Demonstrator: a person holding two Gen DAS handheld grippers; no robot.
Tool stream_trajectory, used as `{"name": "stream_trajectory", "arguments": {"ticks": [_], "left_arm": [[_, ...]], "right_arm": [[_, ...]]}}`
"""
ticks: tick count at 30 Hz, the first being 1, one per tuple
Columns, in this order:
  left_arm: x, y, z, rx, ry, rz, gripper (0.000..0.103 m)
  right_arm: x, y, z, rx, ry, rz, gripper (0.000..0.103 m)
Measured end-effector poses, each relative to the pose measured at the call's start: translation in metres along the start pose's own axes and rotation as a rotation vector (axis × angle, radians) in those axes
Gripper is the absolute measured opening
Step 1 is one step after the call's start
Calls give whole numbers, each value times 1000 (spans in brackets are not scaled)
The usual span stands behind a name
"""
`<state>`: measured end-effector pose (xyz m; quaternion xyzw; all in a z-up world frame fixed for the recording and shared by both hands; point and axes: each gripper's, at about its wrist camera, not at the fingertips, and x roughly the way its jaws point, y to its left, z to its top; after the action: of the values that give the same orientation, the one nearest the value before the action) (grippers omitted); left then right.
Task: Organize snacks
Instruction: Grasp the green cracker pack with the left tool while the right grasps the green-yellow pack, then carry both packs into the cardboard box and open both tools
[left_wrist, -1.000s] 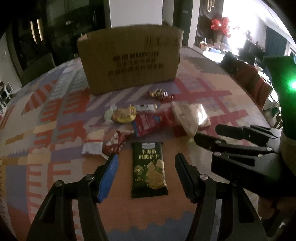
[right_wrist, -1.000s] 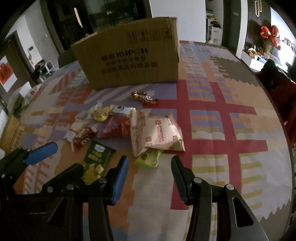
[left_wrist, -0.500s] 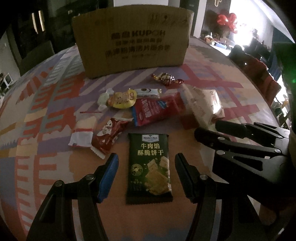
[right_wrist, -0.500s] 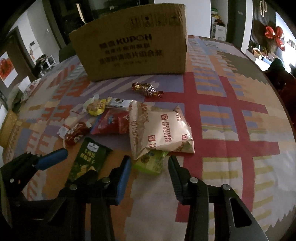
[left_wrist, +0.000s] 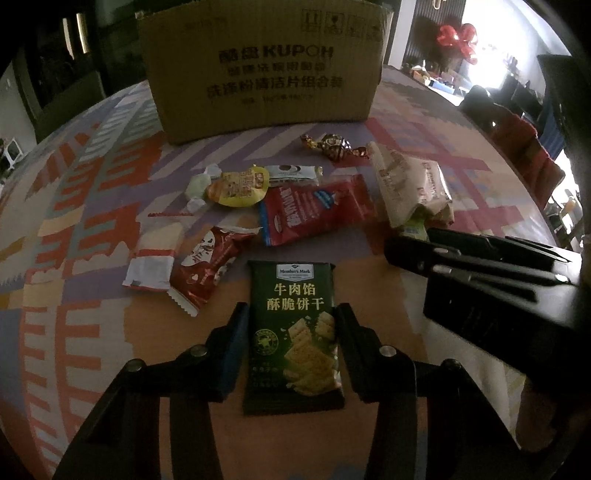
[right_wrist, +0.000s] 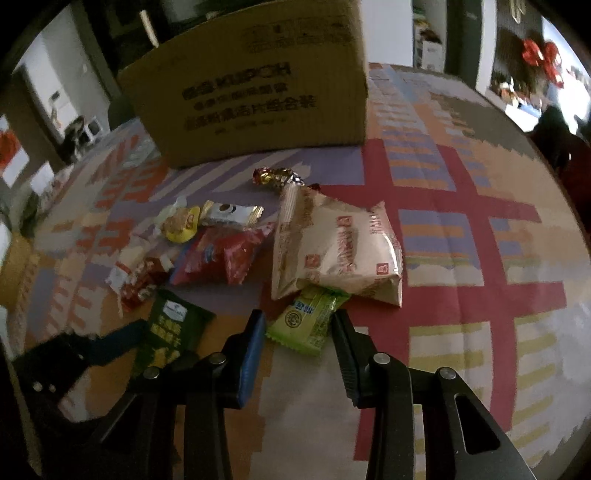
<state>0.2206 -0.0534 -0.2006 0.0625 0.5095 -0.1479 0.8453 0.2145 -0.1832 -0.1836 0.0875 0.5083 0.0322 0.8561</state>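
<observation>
A dark green cracker packet (left_wrist: 293, 332) lies flat on the table between the fingers of my left gripper (left_wrist: 291, 317), which is open and straddles it. It also shows in the right wrist view (right_wrist: 171, 328). A light green snack packet (right_wrist: 308, 319) lies partly under a beige biscuit bag (right_wrist: 332, 247). My right gripper (right_wrist: 299, 328) is open, its fingers on either side of the light green packet's near end. A cardboard box (left_wrist: 258, 70) stands behind the snacks.
More snacks lie in a loose cluster: a red pouch (left_wrist: 314, 210), a red-and-white wrapper (left_wrist: 201, 266), a yellow packet (left_wrist: 240, 186), a white bar (left_wrist: 293, 173) and a gold foil candy (left_wrist: 334, 146). The patterned tablecloth (right_wrist: 461, 229) covers a round table.
Both grippers have moved forward and down. The left one now straddles the dark green packet, the right one has reached the light green packet. Both stay open.
</observation>
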Motion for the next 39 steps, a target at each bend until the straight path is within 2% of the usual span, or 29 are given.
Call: {"name": "stream_trajectory", "arguments": {"ticks": [6, 8, 11, 23, 31, 39], "left_arm": [[0, 2, 0, -2, -5, -12, 44], [0, 1, -1, 0, -6, -14, 44], [-1, 2, 0, -7, -7, -16, 44], [-25, 1, 8, -10, -60, -12, 44], [-54, 5, 12, -23, -111, -6, 44], [-96, 11, 22, -24, -201, -5, 44]], "right_arm": [[5, 4, 3, -33, -9, -42, 38], [5, 6, 3, -48, -14, -71, 31], [5, 7, 2, -66, -17, -80, 26], [-9, 6, -7, -83, -5, -53, 25], [-35, 14, -10, -97, -39, -37, 25], [-74, 22, -2, -87, -100, -1, 25]]}}
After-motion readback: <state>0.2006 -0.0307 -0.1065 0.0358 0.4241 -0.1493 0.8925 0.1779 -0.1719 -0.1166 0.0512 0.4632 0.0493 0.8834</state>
